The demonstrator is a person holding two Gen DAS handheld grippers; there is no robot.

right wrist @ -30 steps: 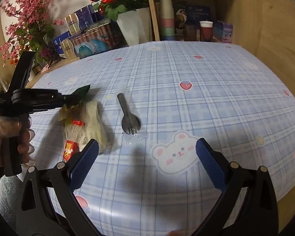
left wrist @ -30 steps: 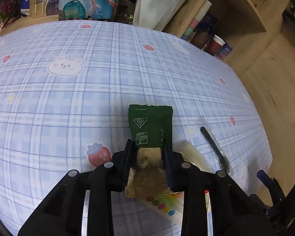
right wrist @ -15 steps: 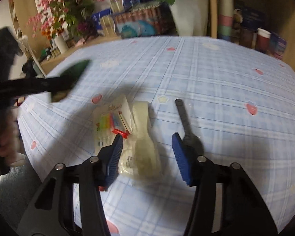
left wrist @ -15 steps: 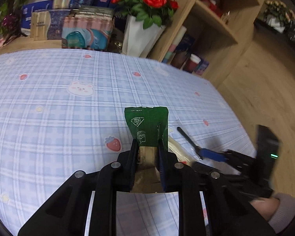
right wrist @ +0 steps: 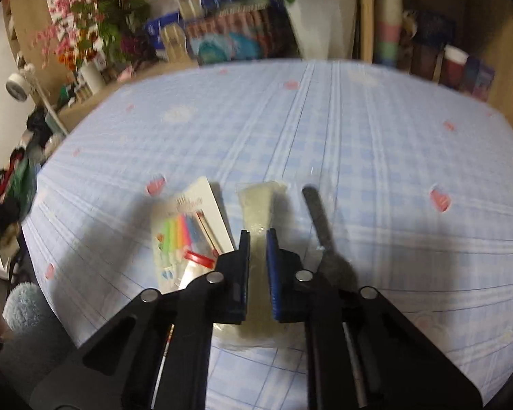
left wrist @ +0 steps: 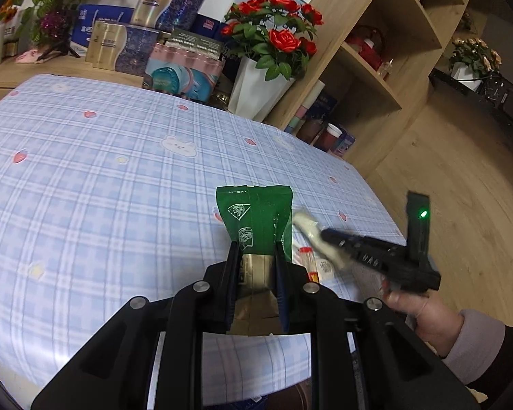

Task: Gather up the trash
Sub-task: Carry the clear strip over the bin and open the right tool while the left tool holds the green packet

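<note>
Two trash pieces in hand: left claw (left wrist: pixel 256 259) clenched on green packet (left wrist: pixel 254 217), lifted off worktop (left wrist: pixel 85 188); right claw (right wrist: pixel 257 259) closing on pale plastic wrapper (right wrist: pixel 258 205) beside candle pack (right wrist: pixel 188 229). Bagged fork (right wrist: pixel 321 232) just right of the wrapper. Next likely lift wrapper. No bin visible.

Trash on the blue checked cloth

A green packet (left wrist: pixel 256 218) with a gold, torn bottom end stands upright, lifted off the cloth. A pale, see-through wrapper (right wrist: pixel 260 212) lies long and flat. Just beside it on the left is a white card of bright candles (right wrist: pixel 188 229) with a red bit. On its right a dark fork (right wrist: pixel 325 235) lies in clear plastic.
</note>
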